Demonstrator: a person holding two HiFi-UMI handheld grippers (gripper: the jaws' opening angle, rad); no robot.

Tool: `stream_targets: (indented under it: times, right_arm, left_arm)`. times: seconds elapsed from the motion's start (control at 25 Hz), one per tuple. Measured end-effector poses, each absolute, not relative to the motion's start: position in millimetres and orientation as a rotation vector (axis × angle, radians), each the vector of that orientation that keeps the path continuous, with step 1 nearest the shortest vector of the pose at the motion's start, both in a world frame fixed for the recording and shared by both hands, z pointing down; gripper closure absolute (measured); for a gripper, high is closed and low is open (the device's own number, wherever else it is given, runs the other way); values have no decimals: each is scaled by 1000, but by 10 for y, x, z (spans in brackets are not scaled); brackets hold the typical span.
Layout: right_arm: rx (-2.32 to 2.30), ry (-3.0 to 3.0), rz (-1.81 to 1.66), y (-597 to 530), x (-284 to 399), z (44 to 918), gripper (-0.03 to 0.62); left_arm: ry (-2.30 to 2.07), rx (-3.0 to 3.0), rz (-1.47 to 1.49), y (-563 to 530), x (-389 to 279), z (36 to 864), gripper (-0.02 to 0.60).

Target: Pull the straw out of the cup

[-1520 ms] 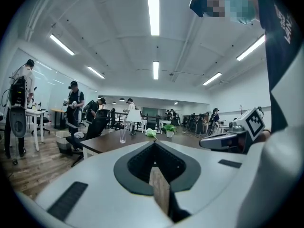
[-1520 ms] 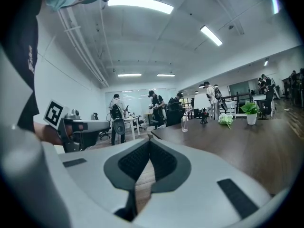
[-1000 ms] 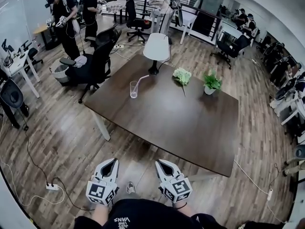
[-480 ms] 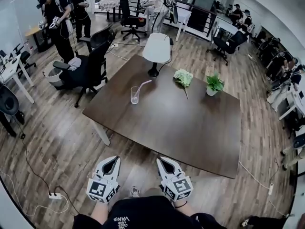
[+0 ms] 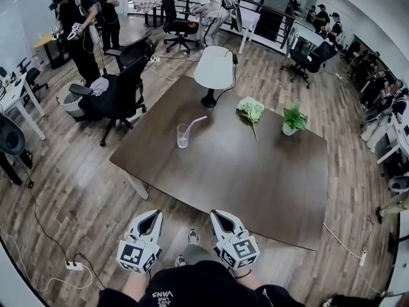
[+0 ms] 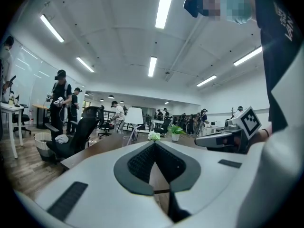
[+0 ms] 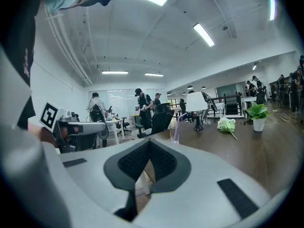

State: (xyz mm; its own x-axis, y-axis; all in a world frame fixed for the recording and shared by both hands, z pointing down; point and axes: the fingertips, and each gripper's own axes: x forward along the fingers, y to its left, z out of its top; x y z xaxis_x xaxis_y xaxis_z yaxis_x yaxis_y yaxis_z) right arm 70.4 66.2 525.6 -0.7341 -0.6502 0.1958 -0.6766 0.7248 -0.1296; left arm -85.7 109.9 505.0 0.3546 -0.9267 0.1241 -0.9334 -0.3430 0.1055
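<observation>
Jaws pressed together on nothing, the left gripper [image 5: 152, 216] and right gripper [image 5: 217, 216] ride side by side short of the table [image 5: 255, 178], whose near edge has drawn closer, while the cup [image 5: 183, 135] with its pink straw [image 5: 196, 120] stands well off by the table's far left edge, so the reach is yet to come

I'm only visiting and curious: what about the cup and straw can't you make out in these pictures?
Head view: whether the cup holds any drink, too small and distant.
Head view: how deep the straw reaches, too small.
Left gripper view: the cup's base, hidden by the left gripper's body.
</observation>
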Motion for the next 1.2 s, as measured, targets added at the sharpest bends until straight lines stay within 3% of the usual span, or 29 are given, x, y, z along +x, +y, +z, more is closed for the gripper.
stream_targets:
  times: [1.2]
  right_arm:
    - [927, -2830, 305, -1109, 393, 5356, 577]
  left_arm:
    - [-1766, 2413, 71, -692, -992, 5067, 571]
